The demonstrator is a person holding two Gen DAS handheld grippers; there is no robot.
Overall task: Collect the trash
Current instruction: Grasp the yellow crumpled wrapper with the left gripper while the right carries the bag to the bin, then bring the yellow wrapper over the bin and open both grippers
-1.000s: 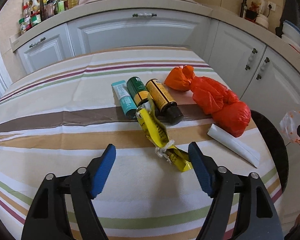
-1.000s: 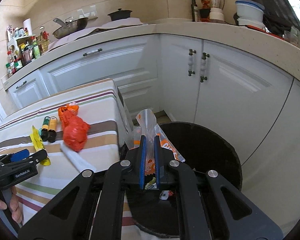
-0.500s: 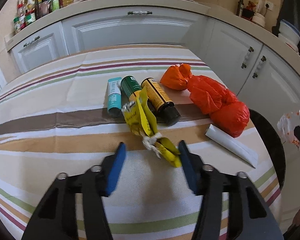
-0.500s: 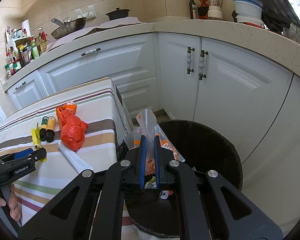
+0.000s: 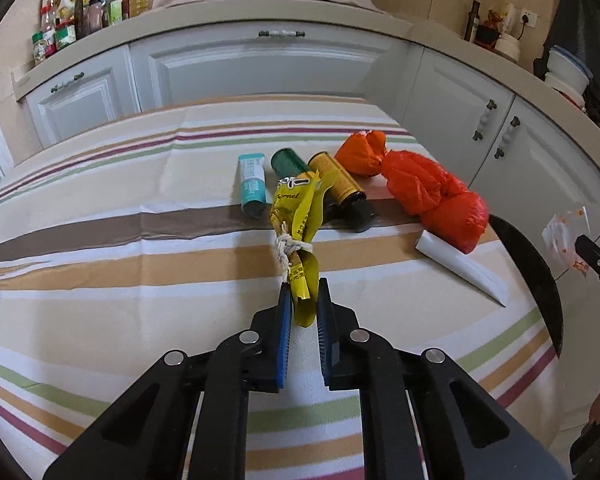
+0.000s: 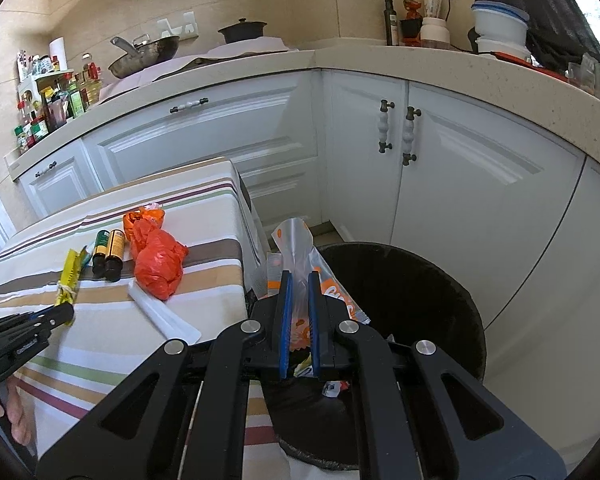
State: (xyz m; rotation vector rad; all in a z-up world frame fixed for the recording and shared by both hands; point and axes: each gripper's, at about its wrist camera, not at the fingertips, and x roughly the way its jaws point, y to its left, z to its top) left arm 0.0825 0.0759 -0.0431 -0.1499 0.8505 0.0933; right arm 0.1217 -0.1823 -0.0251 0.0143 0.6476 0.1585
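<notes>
Yellow, crinkled and knotted with pale twine, the wrapper (image 5: 300, 216) lies on the striped desk (image 5: 100, 280) with its near tail between the left claw (image 5: 303, 300), whose jaws are closing on it. At its one o'clock lie two small bottles (image 5: 340, 188) and an orange bag (image 5: 432, 196). The right claw (image 6: 298, 280), over the black bin (image 6: 412, 292), stays clenched on a clear printed bag (image 6: 296, 248). White kitchen cabinets (image 5: 260, 68) stand behind.

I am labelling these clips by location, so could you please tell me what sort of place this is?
Most likely a home kitchen: white cabinets under a pale countertop, a wok and a black pot on the stove, and bottles of oil and sauce at the far left.
</notes>
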